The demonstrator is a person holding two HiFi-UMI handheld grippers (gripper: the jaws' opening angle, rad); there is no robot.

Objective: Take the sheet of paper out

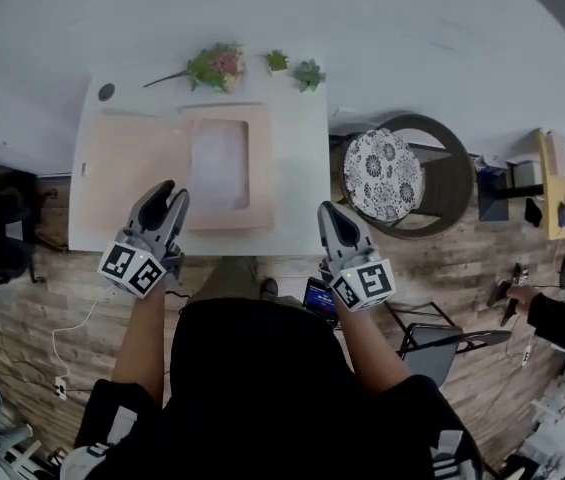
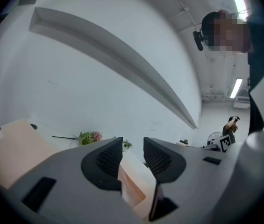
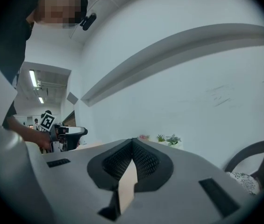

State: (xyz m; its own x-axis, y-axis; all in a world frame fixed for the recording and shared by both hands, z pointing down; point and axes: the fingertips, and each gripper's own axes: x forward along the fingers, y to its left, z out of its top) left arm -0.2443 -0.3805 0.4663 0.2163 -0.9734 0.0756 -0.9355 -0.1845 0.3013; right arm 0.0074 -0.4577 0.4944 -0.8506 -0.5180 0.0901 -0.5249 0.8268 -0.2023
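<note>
Head view: left hand-held gripper [image 1: 175, 190] jaws apart; right hand-held gripper [image 1: 326, 209] pressed together; paper [image 1: 219, 163] on table [image 1: 298, 168].

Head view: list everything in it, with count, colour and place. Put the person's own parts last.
table: one, white, centre
folder: one, tan, lying open on the table
sheet of paper: one, white, in the folder's right half
flower bunch: one, green and pink, table's far edge
small plants: two, green, right of the flower bunch
chair: one, dark, right of the table
cushion: one, black-and-white patterned, on the chair
left gripper: one, grey, jaws apart, over the table's near edge
right gripper: one, grey, jaws together, at the table's near right corner
</note>
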